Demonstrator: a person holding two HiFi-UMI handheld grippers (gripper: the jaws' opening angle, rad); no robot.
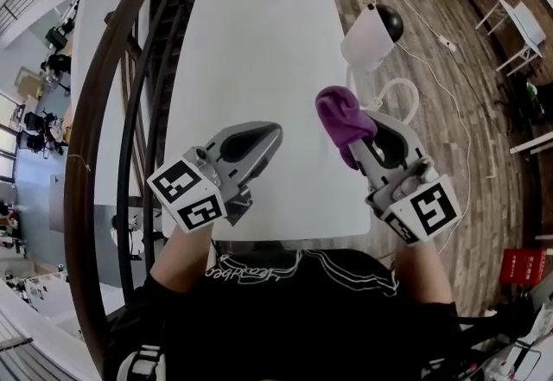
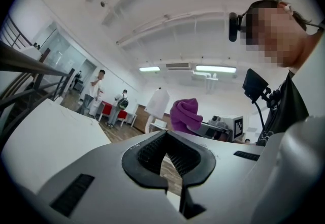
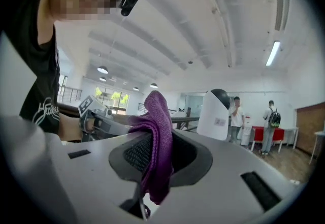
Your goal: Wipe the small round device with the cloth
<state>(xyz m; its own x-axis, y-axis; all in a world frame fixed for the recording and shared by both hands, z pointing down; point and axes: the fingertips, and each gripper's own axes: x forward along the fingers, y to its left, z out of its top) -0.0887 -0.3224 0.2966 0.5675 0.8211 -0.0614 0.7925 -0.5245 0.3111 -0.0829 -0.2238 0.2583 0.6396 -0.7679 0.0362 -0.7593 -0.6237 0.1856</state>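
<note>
- Head view: your left gripper (image 1: pixel 262 140) hangs over the near part of the white bench (image 1: pixel 259 42), jaws together, nothing in them.
- Your right gripper (image 1: pixel 370 136) is out by the bench's right edge, clamped on the purple cloth (image 1: pixel 340 111), which bunches up above the jaws.
- The small round device (image 1: pixel 370 35), a white body with a black dome, stands at that right edge, beyond the cloth and apart from it. You can't tell from here whether its base sits on the top.
- A white cable (image 1: pixel 402 94) loops over the wooden floor (image 1: pixel 449 137) beside it. A dark curved railing (image 1: pixel 112 111) runs down the bench's left side, and there's a red crate (image 1: pixel 523 265) low on the right.
- Left gripper view: the black pads (image 2: pixel 147 152) meet with nothing between them. Past them, the cloth sits against the other gripper, with the device just left of it.
- The bench top slopes away on the left. Two people (image 2: pixel 94 91) stand far back near a red table, with strip lights (image 2: pixel 216 69) overhead.
- Right gripper view: the cloth is pinched between the pads, with a fold rising above and a tail hanging below.
- The device stands just right of the cloth, not touching it. Two people wait by a red table far right, under a white beamed ceiling (image 3: pixel 203 25).
</note>
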